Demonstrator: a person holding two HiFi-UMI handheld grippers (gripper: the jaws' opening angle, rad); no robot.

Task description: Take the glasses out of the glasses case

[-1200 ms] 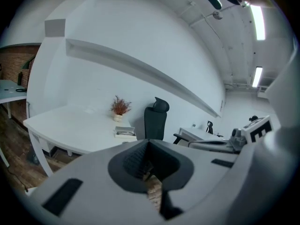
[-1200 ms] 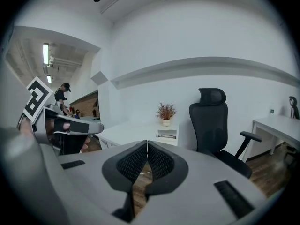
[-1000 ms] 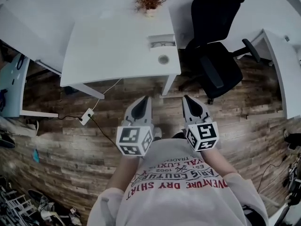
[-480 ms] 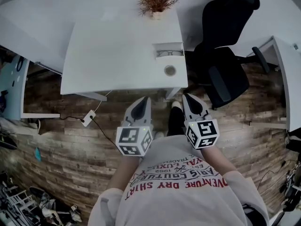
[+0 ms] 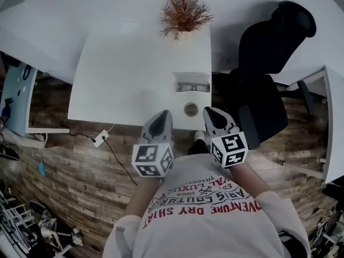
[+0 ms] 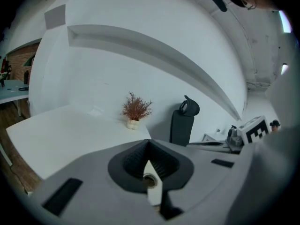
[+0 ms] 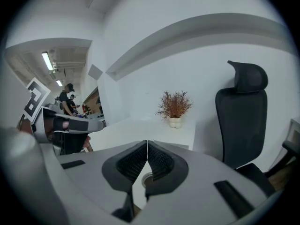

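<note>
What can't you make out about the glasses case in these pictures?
Head view: glasses case too small to tell if open.
Left gripper view: case hidden behind the left gripper.
Right gripper view: case hidden behind the right gripper.
Head view: round thing too small to name.

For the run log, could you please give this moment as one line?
left claw: shut, empty | right claw: shut, empty | glasses case: on desk, untouched

The pale, rectangular glasses case [image 5: 192,83] lies flat by the right edge of the white table [image 5: 129,63], toward its near corner. Dark-rimmed glasses [image 5: 192,87] show inside it.
</note>
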